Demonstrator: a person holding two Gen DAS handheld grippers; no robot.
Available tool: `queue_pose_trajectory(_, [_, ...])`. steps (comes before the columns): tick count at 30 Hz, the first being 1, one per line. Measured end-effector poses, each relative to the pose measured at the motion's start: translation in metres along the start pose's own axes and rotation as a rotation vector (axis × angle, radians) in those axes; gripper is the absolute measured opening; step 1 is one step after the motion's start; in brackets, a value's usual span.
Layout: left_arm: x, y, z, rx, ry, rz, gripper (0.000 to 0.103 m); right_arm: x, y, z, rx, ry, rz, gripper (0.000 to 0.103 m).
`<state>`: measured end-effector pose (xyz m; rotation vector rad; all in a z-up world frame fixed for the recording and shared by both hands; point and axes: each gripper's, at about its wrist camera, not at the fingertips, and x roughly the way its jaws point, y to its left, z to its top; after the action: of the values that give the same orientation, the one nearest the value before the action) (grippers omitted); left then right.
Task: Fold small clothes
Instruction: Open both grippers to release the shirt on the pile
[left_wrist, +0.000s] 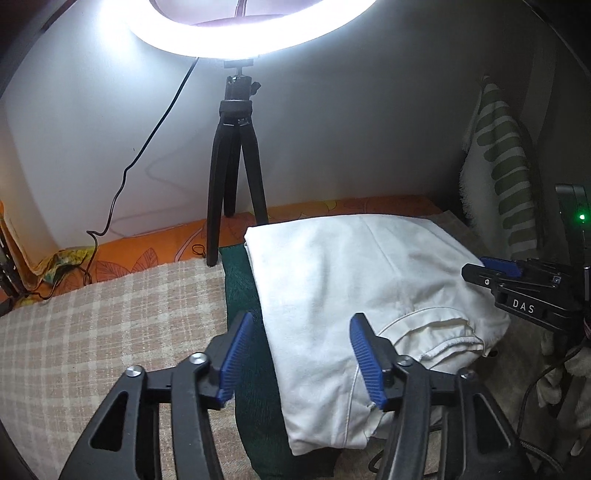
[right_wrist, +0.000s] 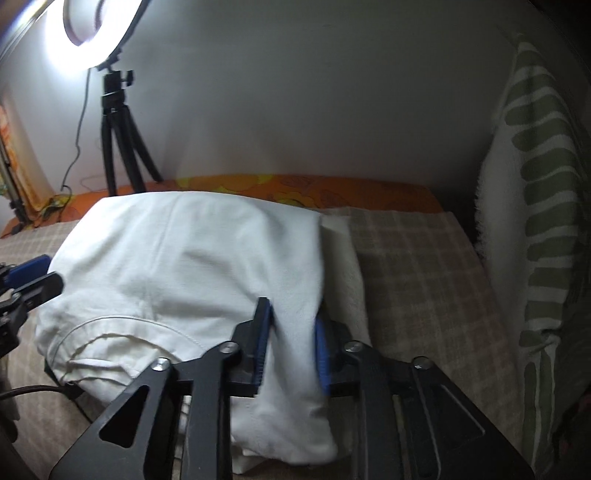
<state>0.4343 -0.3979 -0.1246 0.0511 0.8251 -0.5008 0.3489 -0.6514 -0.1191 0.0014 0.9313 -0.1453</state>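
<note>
A white garment (left_wrist: 351, 280) lies partly folded on a checked beige blanket (left_wrist: 110, 332), over a dark green cloth (left_wrist: 240, 288). Its neckline faces the near side. My left gripper (left_wrist: 301, 354) is open with blue pads, its jaws standing over the garment's left edge and holding nothing. In the right wrist view the garment (right_wrist: 177, 266) spreads to the left, and my right gripper (right_wrist: 291, 347) is shut on a fold of its right edge. The right gripper also shows in the left wrist view (left_wrist: 495, 269) at the garment's right side.
A black tripod (left_wrist: 232, 177) with a bright ring light (left_wrist: 251, 33) stands at the back by the wall, its cable (left_wrist: 122, 177) trailing left. A green-striped white towel (right_wrist: 539, 206) hangs at the right. An orange floral sheet (right_wrist: 314, 188) lies along the wall.
</note>
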Motion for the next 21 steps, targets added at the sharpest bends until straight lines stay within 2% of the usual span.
queue_pose_trajectory(1, [-0.004, -0.001, 0.0, 0.007, -0.006, 0.001, 0.066, -0.001, -0.002, -0.001, 0.012, -0.002, -0.001, 0.044])
queue_pose_trajectory(2, [-0.008, -0.003, 0.0, 0.013, -0.01, 0.005, 0.068, -0.005, -0.003, -0.002, 0.02, -0.009, -0.002, 0.048])
queue_pose_trajectory(4, [-0.016, -0.005, -0.002, 0.015, -0.009, 0.007, 0.074, -0.013, -0.003, -0.003, 0.026, -0.029, -0.008, 0.048])
queue_pose_trajectory(8, [-0.031, -0.009, -0.002, 0.019, -0.015, 0.0, 0.076, -0.02, -0.007, -0.003, 0.032, -0.037, -0.007, 0.054])
queue_pose_trajectory(21, [-0.112, -0.009, -0.016, 0.011, -0.096, -0.016, 0.085, -0.1, 0.012, -0.009, 0.053, -0.153, 0.016, 0.055])
